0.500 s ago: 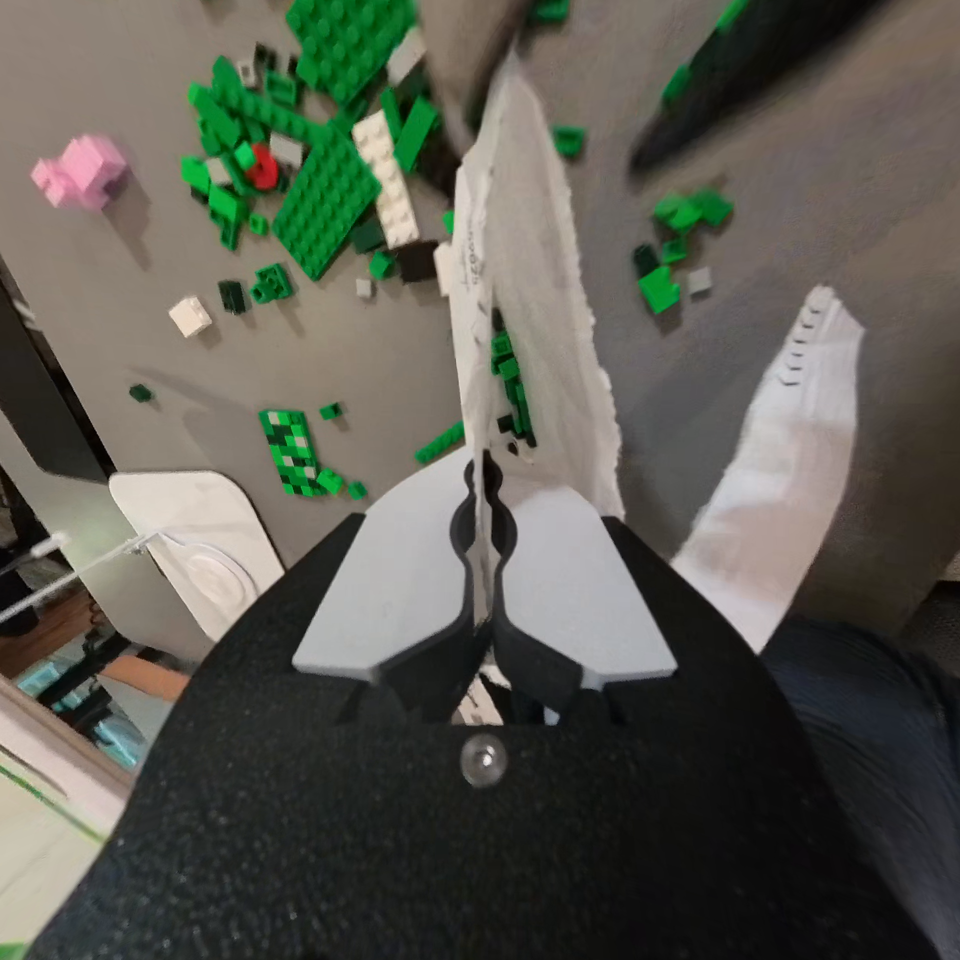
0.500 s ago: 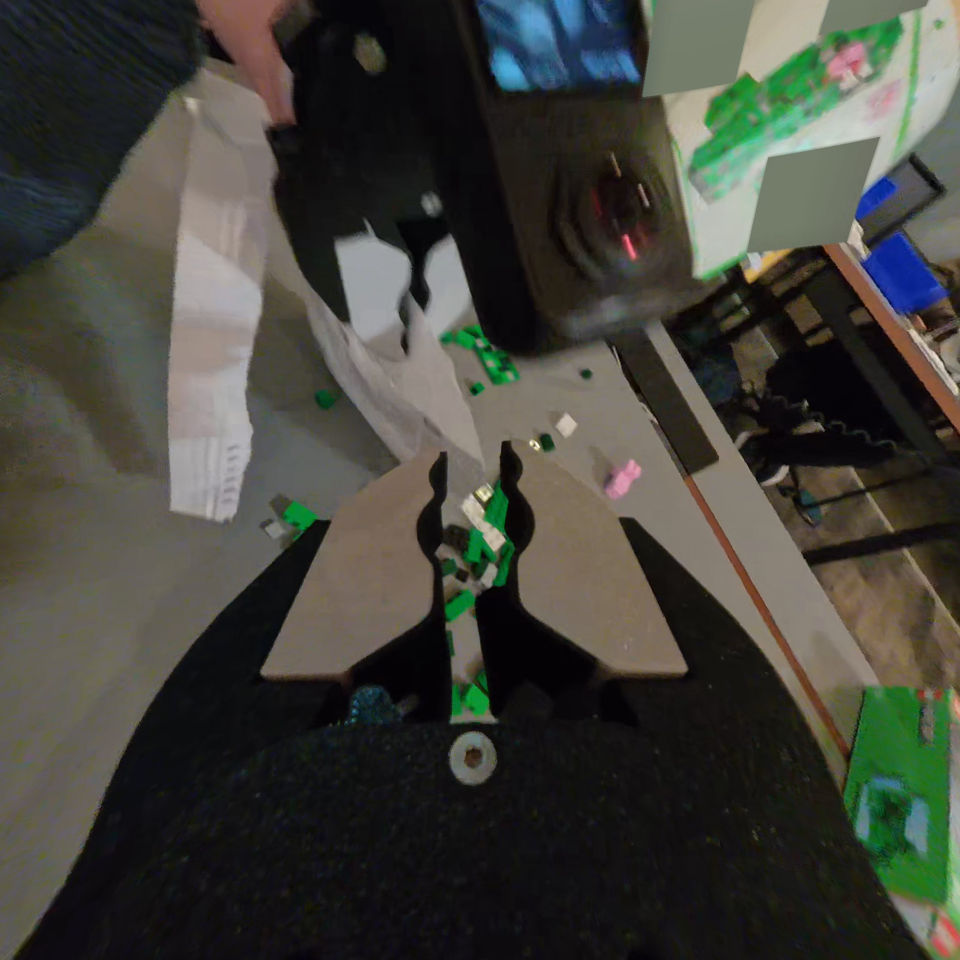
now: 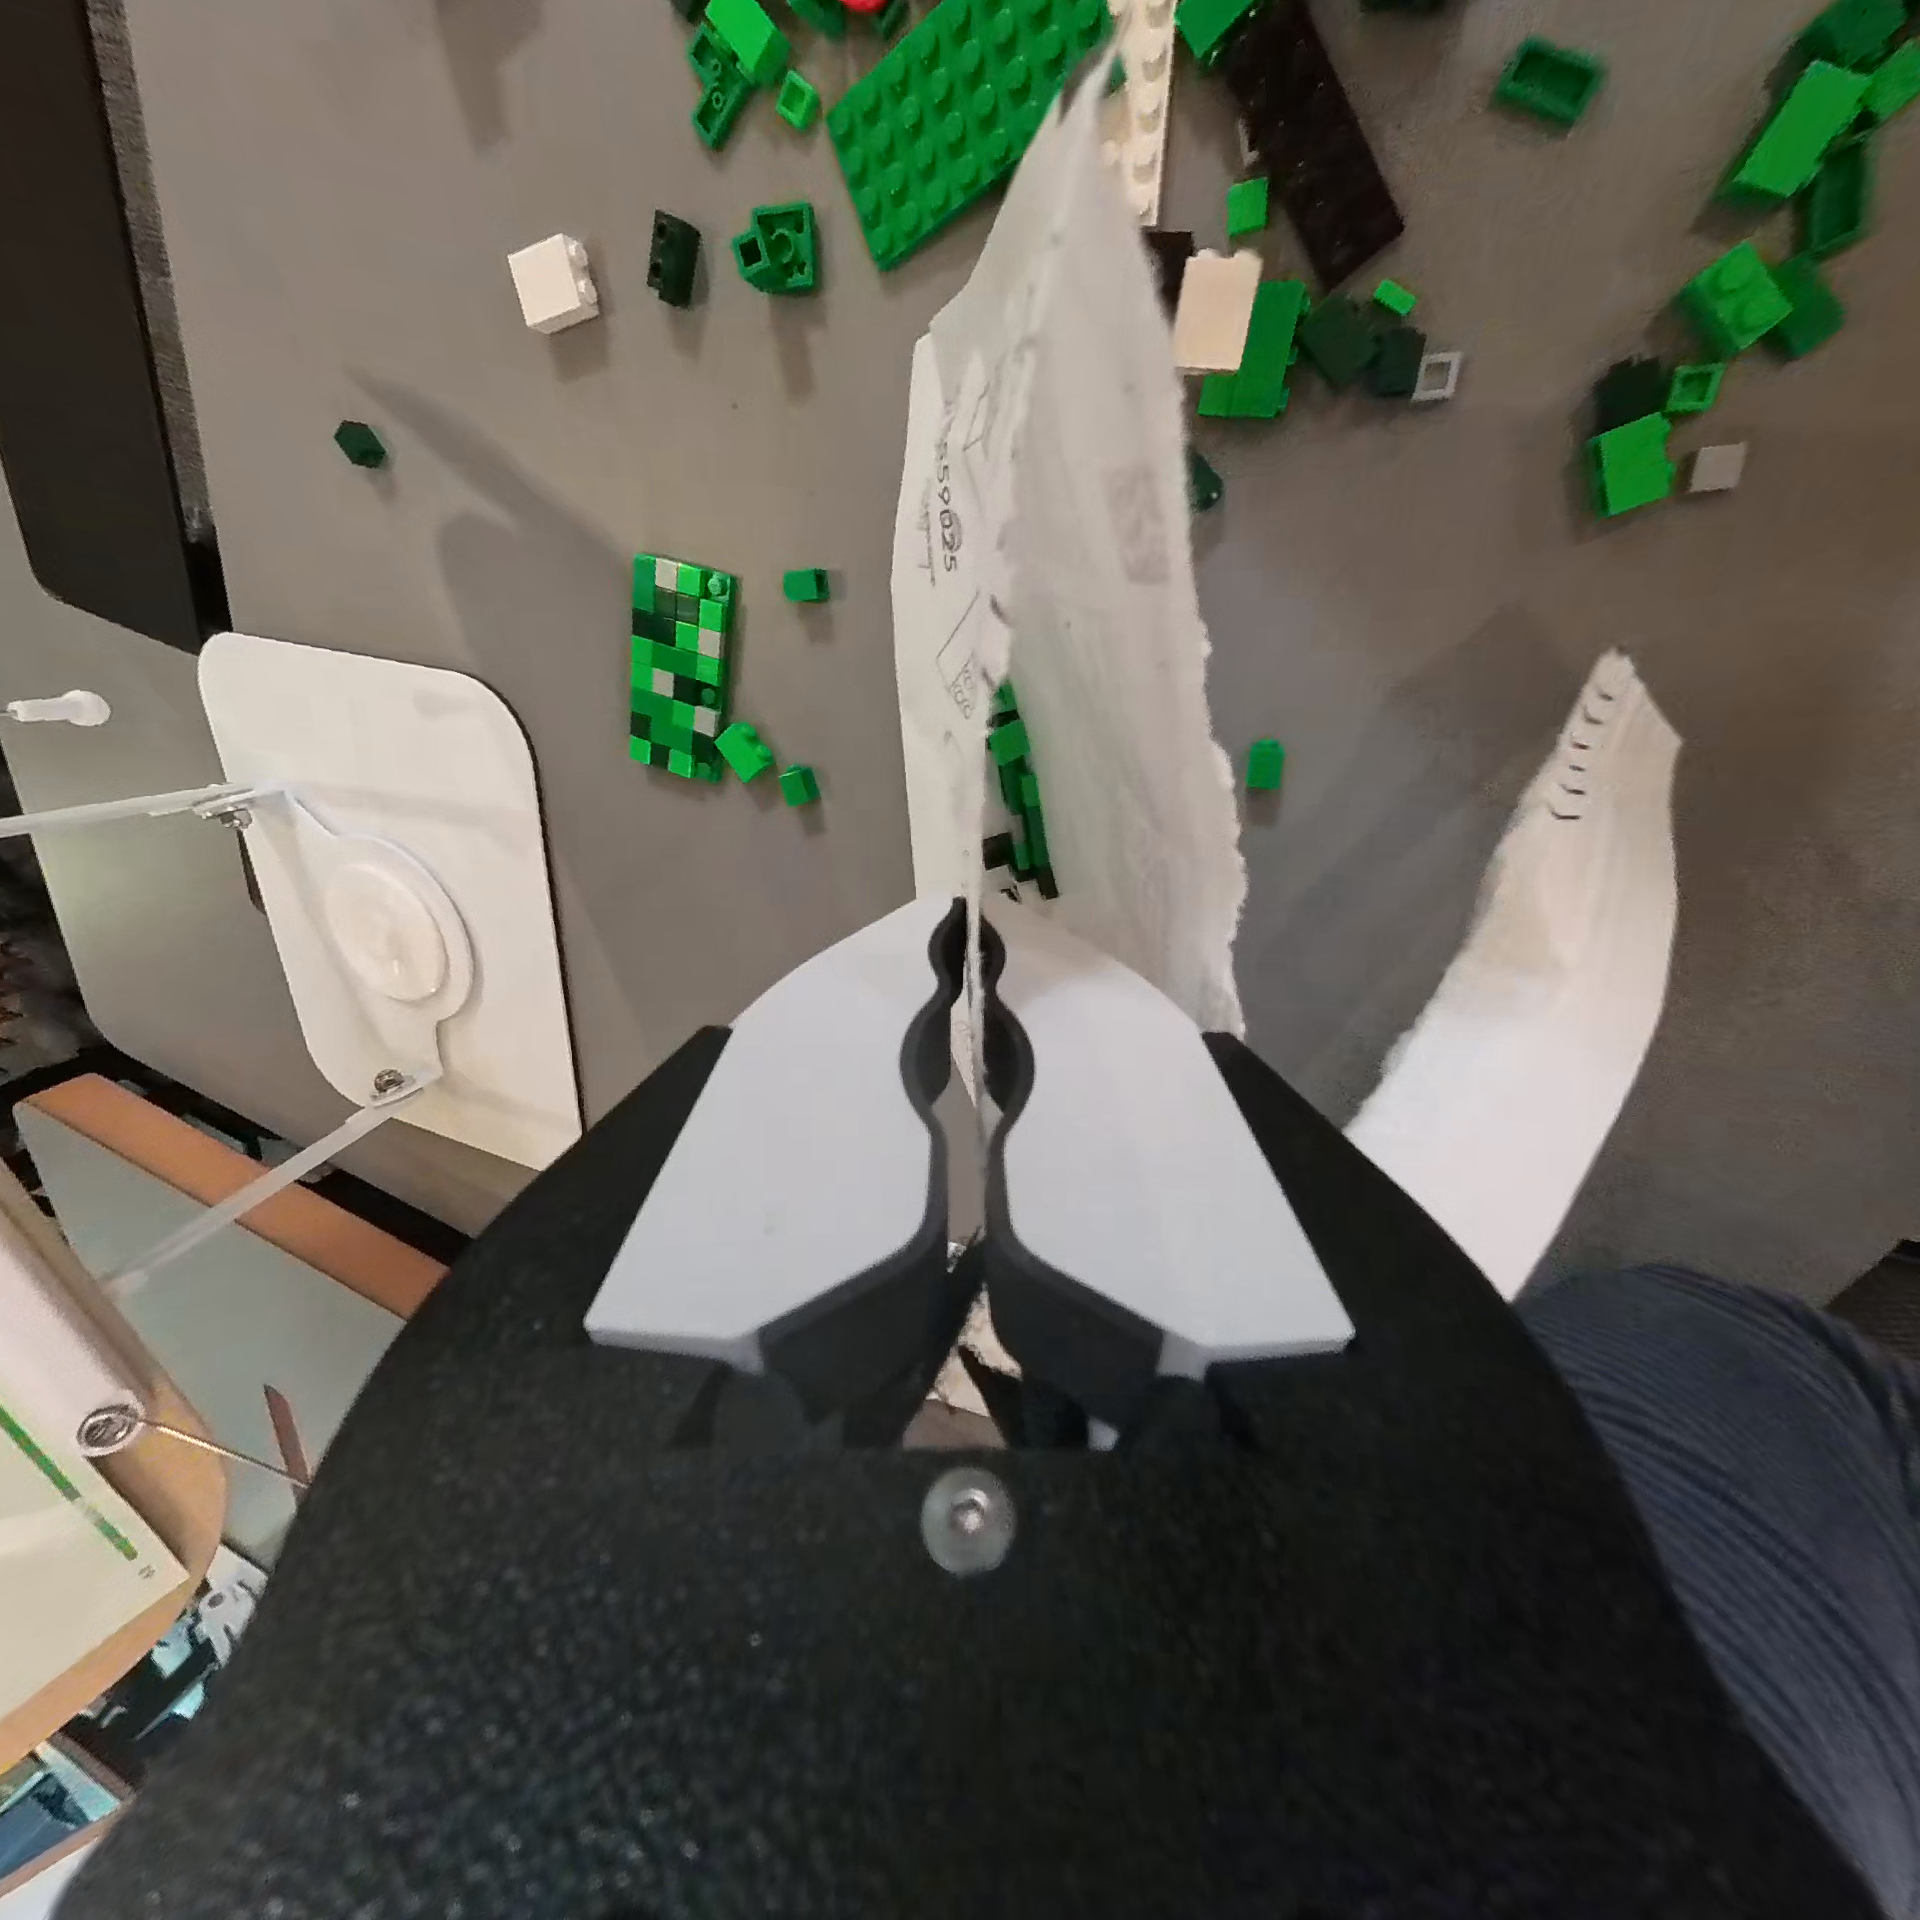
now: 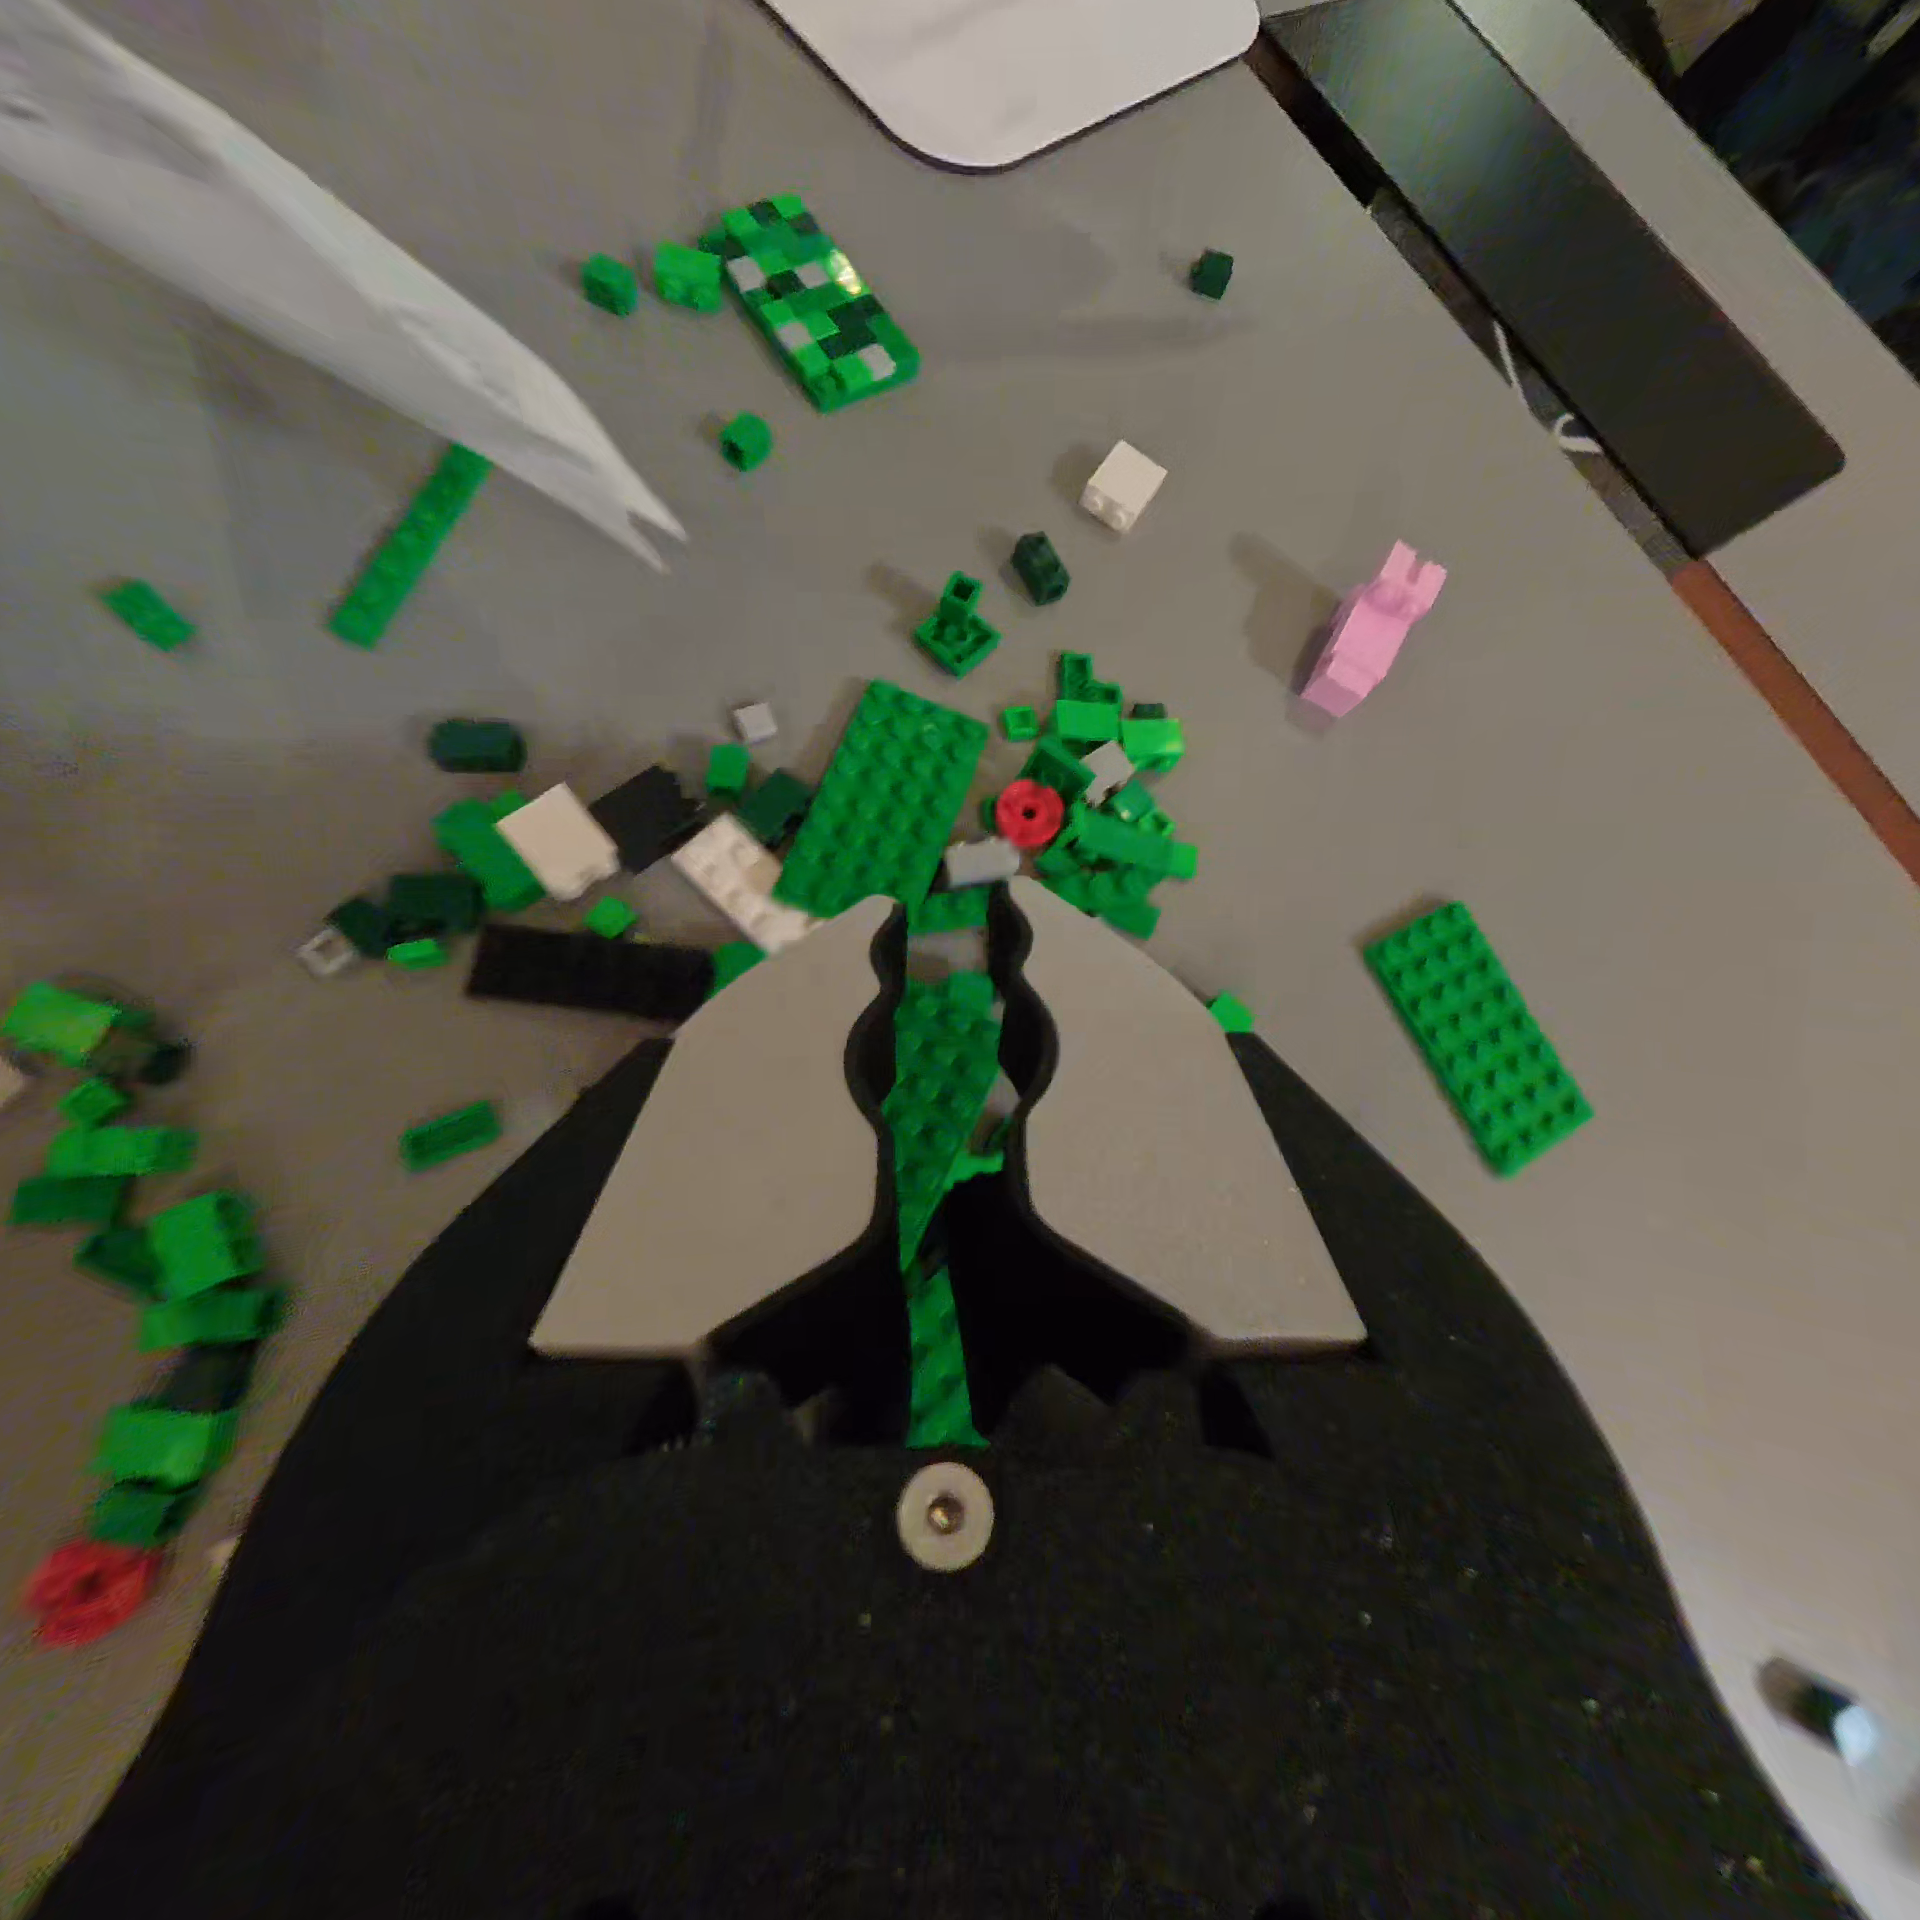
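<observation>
My left gripper (image 3: 971, 914) is shut on a torn white paper bag (image 3: 1081, 540) and holds it upright above the grey table (image 3: 416, 416). Several small green bricks show inside the torn bag. The bag's corner also hangs into the right wrist view (image 4: 343, 291). My right gripper (image 4: 951, 899) is narrowly open and empty, low over a pile of green, white and black bricks. A green plate (image 4: 894, 790) lies just beyond its tips, and more green plate shows through the gap. A red round piece (image 4: 1029, 810) sits just right of the tips.
A torn white paper strip (image 3: 1538, 935) hangs by a dark blue sleeve (image 3: 1766, 1507). A checkered green plate (image 4: 821, 301), a white brick (image 4: 1122, 486), a pink figure (image 4: 1371, 634) and another green plate (image 4: 1475, 1034) lie around. A white board (image 3: 384, 831) sits at the table edge. There is about 20 cm between the tips of the two grippers. The green plate (image 4: 894, 790) is closer to my right gripper, around 6 cm from its tips; the left tips are 20 cm off. My left wrist view (image 3: 947, 105) looks at it from another angle. To the red round piece (image 4: 1029, 810): right tips about 6 cm, left tips about 20 cm.
My right gripper has swung away from the left gripper and dropped close over the brick pile. My left gripper still grips the bag and has come nearer to the table.
</observation>
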### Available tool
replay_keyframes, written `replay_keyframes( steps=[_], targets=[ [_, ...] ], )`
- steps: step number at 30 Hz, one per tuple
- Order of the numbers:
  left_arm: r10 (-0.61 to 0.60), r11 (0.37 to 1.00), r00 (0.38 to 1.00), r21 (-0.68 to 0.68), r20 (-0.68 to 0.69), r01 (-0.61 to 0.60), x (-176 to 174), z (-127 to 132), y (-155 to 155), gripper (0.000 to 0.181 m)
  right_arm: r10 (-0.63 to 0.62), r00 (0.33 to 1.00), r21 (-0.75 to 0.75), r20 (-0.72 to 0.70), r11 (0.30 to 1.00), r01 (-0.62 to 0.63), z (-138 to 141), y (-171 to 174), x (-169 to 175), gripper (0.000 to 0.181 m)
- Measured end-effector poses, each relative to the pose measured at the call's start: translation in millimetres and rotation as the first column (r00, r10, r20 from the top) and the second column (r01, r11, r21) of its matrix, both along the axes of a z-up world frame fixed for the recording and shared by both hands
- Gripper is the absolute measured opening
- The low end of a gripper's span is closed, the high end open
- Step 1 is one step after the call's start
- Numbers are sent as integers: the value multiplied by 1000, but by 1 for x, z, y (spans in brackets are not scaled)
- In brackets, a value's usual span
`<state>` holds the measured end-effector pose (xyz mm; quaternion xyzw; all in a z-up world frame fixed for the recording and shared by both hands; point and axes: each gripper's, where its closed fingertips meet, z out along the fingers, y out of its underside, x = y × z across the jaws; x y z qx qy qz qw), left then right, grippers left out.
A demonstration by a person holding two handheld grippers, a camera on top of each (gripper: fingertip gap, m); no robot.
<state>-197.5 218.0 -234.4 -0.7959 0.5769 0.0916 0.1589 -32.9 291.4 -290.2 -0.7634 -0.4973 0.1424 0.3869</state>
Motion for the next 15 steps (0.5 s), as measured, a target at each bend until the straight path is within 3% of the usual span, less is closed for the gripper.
replay_keyframes(
  steps=[5, 8, 12, 15],
  targets=[
    [-19, 1000, 1000, 1, 6, 19, 3, 1, -2, 0, 38, 998, -67, 53, 997, -34, -17, 31, -7, 7],
    [-23, 1000, 1000, 4, 10, 23, 3, 2, -2, 0, 107, 993, -140, 41, 985, -100, -26, 33, -12, 7],
    [-28, 1000, 999, 9, 21, 28, 3, 4, -3, 0, 375, 914, -323, -156, 855, -406, -14, -26, -38, 8],
    [-29, 1000, 999, 8, 28, 29, 3, 4, -3, 0, 504, 863, -293, -46, 819, -494, -27, -51, -41, 9]
  ],
)
